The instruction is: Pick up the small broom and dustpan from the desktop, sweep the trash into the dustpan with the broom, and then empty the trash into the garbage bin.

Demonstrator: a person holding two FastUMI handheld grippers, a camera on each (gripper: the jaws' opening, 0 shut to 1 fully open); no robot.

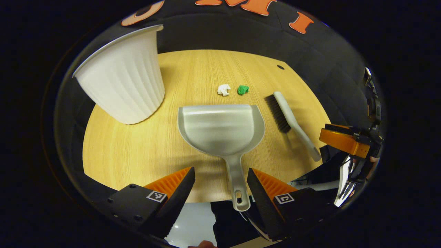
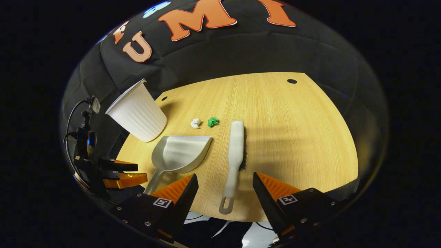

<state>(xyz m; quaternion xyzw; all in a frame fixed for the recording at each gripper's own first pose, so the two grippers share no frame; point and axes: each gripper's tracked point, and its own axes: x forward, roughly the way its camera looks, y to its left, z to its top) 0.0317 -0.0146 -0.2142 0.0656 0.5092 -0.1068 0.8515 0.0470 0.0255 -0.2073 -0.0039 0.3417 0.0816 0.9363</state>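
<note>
A grey dustpan [image 1: 221, 127] lies flat on the wooden desktop [image 1: 137, 151], its handle [image 1: 238, 182] pointing at me. My left gripper [image 1: 220, 179] is open, one finger on each side of that handle, not touching it. Beyond the pan's lip lie a white paper wad [image 1: 224, 90] and a green wad [image 1: 243, 90]. The small broom [image 2: 235, 158] lies with its bristles [image 2: 244, 155] turned right. My right gripper [image 2: 225, 187] is open around the broom's handle end [image 2: 225, 205]. The dustpan [image 2: 181, 151], white wad [image 2: 195, 123] and green wad [image 2: 213, 122] sit left of it.
A white ribbed garbage bin [image 1: 125, 75] stands on the desk at the far left, also in the right gripper view [image 2: 137, 115]. The desk's near edge runs just under both grippers. Two cable holes [image 2: 291, 81] mark the far side.
</note>
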